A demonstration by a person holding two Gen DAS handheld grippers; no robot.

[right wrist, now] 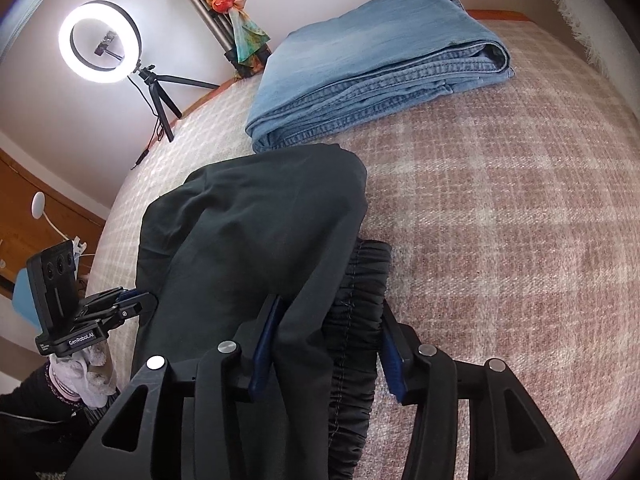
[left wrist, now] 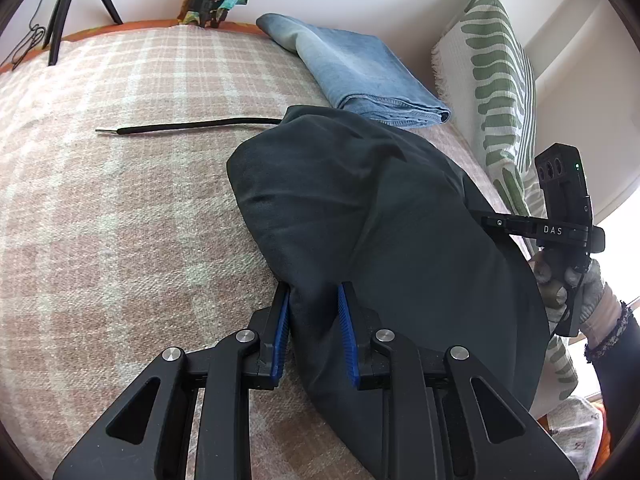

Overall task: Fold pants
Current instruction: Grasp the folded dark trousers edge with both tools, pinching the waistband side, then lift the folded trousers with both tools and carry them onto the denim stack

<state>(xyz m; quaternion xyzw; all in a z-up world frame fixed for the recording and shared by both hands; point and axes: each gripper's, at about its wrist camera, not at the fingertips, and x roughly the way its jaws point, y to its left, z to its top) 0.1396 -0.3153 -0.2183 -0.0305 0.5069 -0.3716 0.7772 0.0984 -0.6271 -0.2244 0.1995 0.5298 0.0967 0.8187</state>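
Observation:
Dark pants (left wrist: pixel 384 216) lie bunched on a pink plaid blanket (left wrist: pixel 120 200). My left gripper (left wrist: pixel 314 294) has its blue-padded fingers closed on a fold of the dark cloth. A black drawstring (left wrist: pixel 180 127) trails left from the pants. In the right wrist view the pants (right wrist: pixel 248 236) are doubled over, and my right gripper (right wrist: pixel 330 312) grips the folded cloth together with the gathered elastic waistband (right wrist: pixel 360 292). The right gripper shows in the left wrist view (left wrist: pixel 520 226) at the pants' right side; the left gripper shows in the right wrist view (right wrist: pixel 136 300).
Folded blue jeans (left wrist: pixel 360 76) lie at the back of the blanket, also in the right wrist view (right wrist: pixel 380 68). A green-patterned cushion (left wrist: pixel 500 92) stands at the right. A ring light on a tripod (right wrist: pixel 100 42) stands at the far edge.

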